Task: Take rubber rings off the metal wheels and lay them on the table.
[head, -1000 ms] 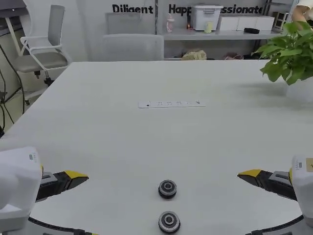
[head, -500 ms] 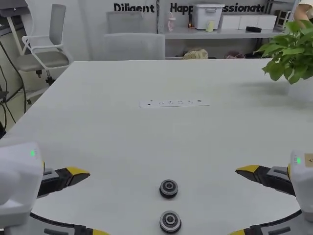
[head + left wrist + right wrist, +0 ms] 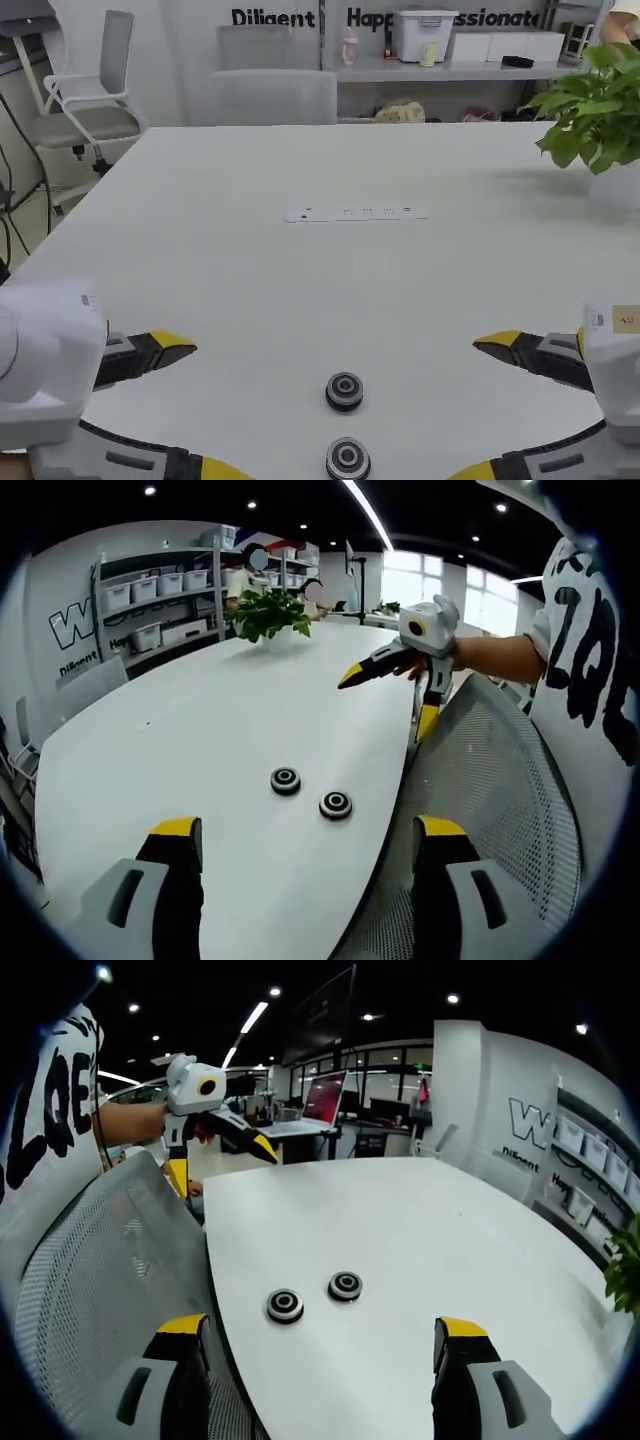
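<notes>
my left gripper (image 3: 309, 832) hung with jaws wide apart, gripping nothing; my right gripper (image 3: 322, 1328) likewise. the far wheel (image 3: 344, 391) and near wheel (image 3: 346, 459) lay on the table (image 3: 300, 280) by its front edge, between both grippers, dark rubber rings (image 3: 330, 392) on.

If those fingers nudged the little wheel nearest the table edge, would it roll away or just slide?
Probably slide: the wheel lies flat on its face, so rolling seems unlikely. Its black rubber ring may grip the smooth table and resist a push. The shiny metal middle suggests it is heavy for its size.
</notes>
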